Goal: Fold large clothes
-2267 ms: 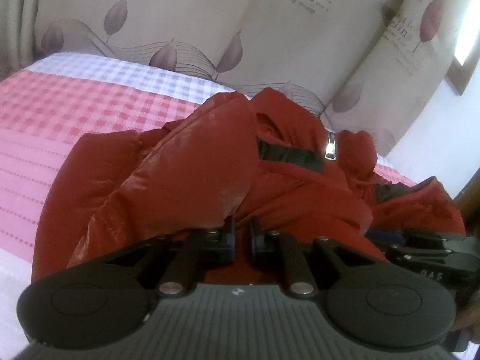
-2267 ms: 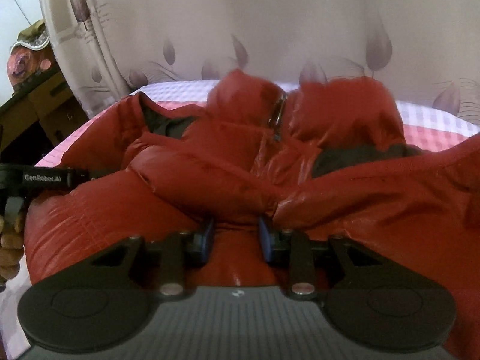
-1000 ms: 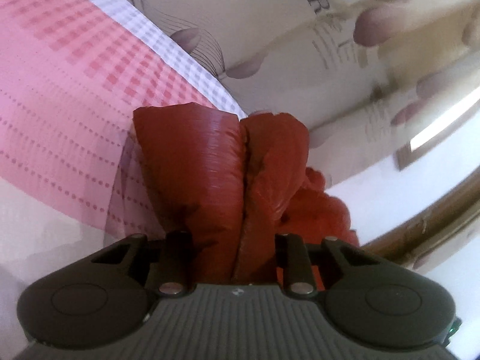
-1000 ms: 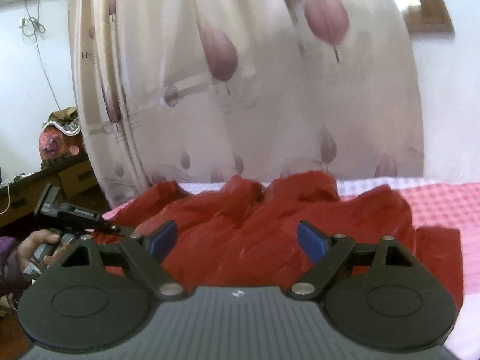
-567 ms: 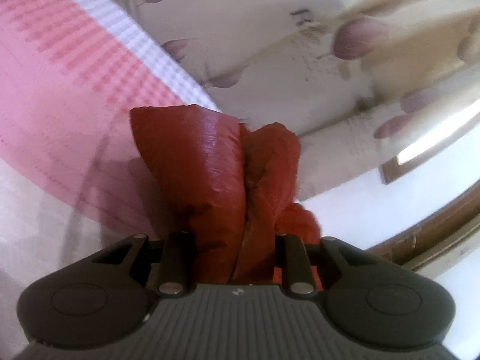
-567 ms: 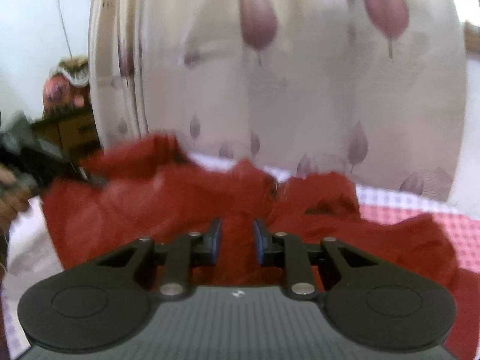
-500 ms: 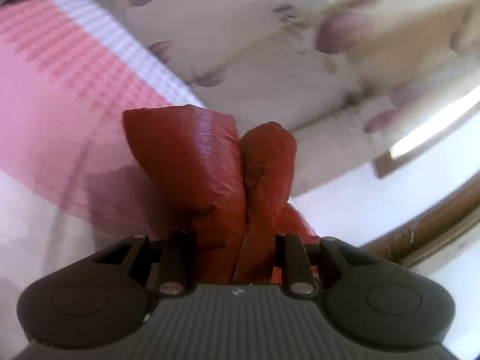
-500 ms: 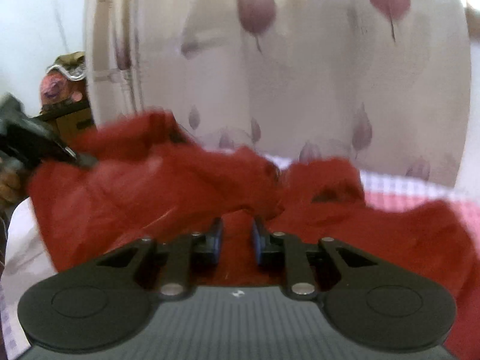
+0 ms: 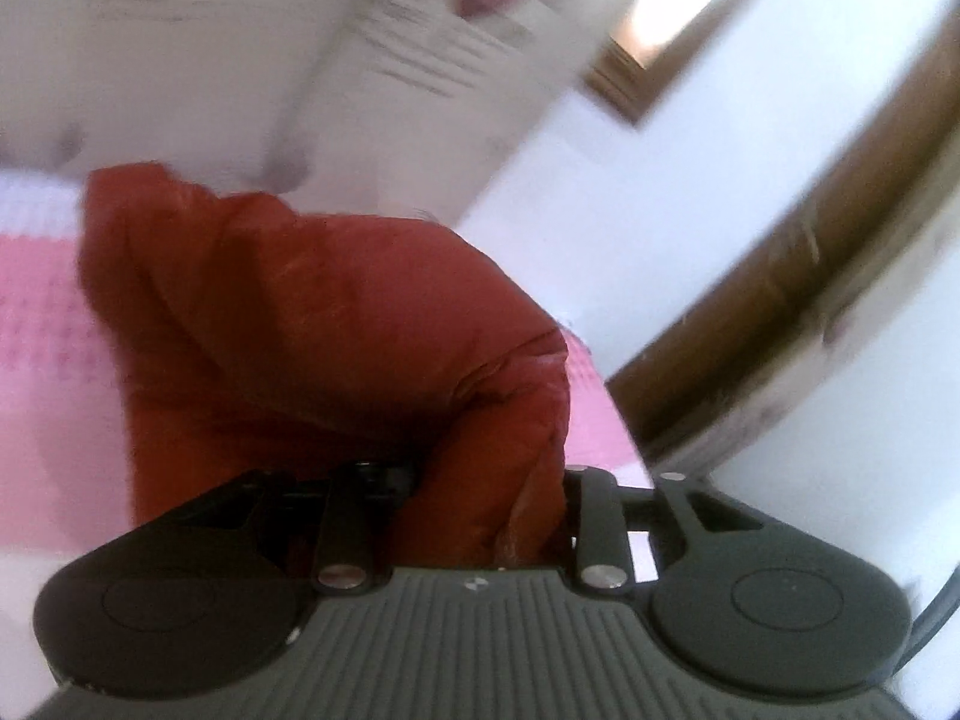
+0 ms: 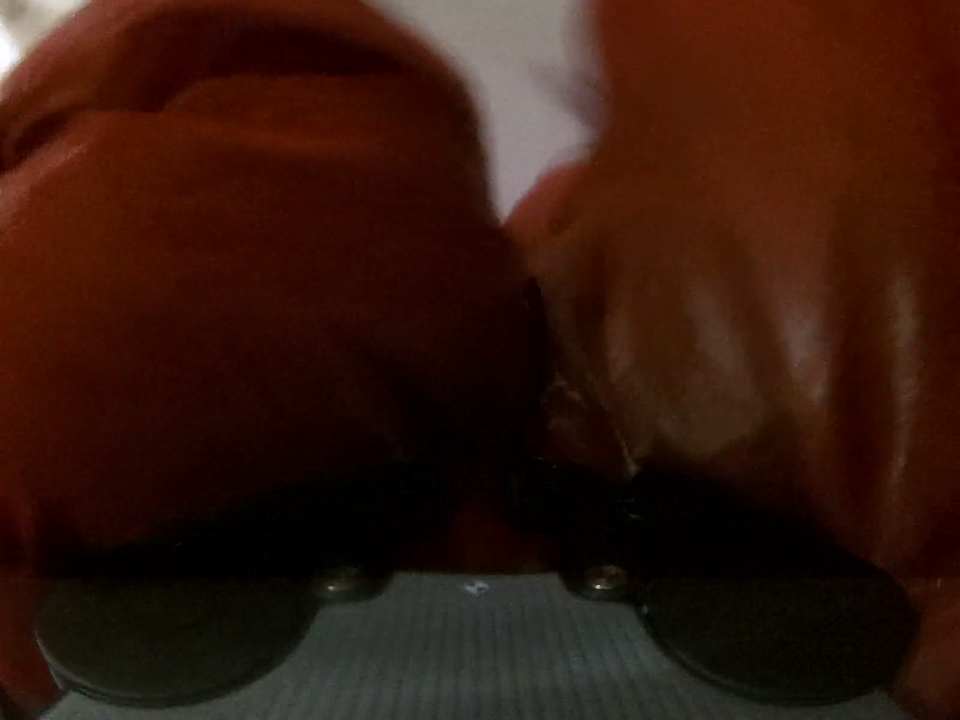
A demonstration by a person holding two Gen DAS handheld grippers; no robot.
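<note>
Red jacket [image 9: 312, 324] fabric is bunching between the left gripper [image 9: 480, 480] fingers, whose jaws have just been opening around it, above the pink bedsheet [image 9: 54, 360]. Right gripper [image 10: 480, 516] is closing tight on jacket folds that are crowding its dark, blurred view.

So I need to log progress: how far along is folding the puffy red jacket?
Nothing looks folded yet. In hand: the puffy red jacket hangs bunched between the left gripper fingers, whose jaws have just been opening; the right gripper, buried in fabric, has just been closing. Every fold remains.
</note>
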